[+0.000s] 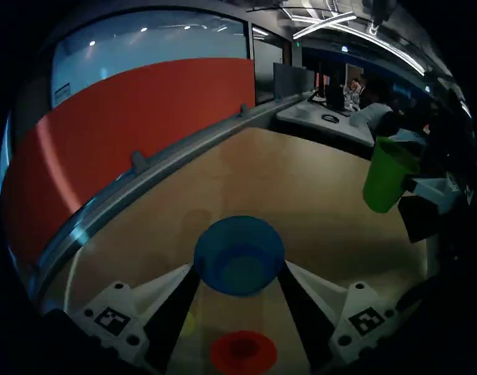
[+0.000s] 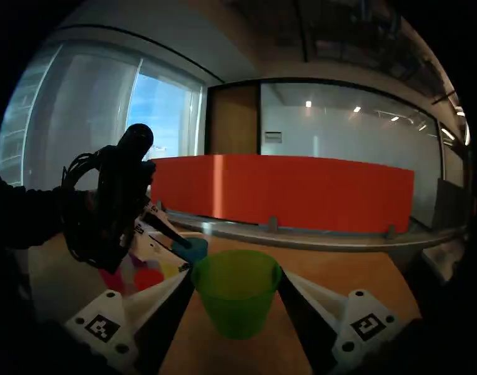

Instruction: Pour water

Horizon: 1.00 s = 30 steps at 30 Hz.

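Note:
A blue cup point(image 1: 239, 255) sits between the fingers of my left gripper point(image 1: 239, 275), which is shut on it, held above the wooden table point(image 1: 288, 181) with its mouth tipped toward the camera. My right gripper point(image 2: 236, 289) is shut on a green cup point(image 2: 237, 290), upright and lifted off the table. The green cup point(image 1: 387, 175) also hangs at the right of the left gripper view, level with the blue cup and well apart from it. In the right gripper view the blue cup point(image 2: 191, 249) shows to the left, in the other gripper, held by a dark-sleeved hand point(image 2: 107, 200).
A red cup point(image 1: 243, 352) stands on the table under the blue cup, with more coloured cups point(image 2: 141, 275) beside it. An orange partition point(image 1: 132, 125) and a grey rail point(image 1: 175, 159) bound the table's far edge. A person sits at a far desk point(image 1: 326, 115).

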### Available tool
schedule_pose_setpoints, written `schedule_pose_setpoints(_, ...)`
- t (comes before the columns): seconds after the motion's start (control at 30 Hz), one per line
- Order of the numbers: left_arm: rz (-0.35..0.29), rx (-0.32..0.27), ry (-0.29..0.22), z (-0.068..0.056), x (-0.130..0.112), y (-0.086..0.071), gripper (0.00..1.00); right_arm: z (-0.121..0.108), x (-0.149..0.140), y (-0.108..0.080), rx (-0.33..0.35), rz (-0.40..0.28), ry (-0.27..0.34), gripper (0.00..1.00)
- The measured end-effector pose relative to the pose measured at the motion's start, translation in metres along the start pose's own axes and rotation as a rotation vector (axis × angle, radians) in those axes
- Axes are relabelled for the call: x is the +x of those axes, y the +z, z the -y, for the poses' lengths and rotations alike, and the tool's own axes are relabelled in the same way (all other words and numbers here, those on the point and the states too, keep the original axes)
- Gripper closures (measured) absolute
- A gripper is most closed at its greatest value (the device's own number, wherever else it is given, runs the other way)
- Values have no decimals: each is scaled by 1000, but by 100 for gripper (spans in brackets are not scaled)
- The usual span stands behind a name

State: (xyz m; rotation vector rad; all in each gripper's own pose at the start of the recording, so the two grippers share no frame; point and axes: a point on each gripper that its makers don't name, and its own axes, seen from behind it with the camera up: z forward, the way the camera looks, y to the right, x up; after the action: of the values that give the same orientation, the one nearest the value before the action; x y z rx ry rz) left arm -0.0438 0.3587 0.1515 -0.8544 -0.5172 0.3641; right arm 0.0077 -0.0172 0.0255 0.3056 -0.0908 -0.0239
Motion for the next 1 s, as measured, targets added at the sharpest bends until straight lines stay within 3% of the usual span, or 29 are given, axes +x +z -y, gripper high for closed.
schedule_pose_setpoints(0.27,-130,15,-31,5,24,-16,15,3,4,-2,-2,-3,-7,7)
schedule_pose_setpoints(0.57,-253,39,-3,2,45,-33,16,5,6,-1,0,-4,-12,7)
schedule_pose_setpoints(1.0,-378,8,-22,-4,68,-53,15,7,10,-4,0,-9,-13,7)
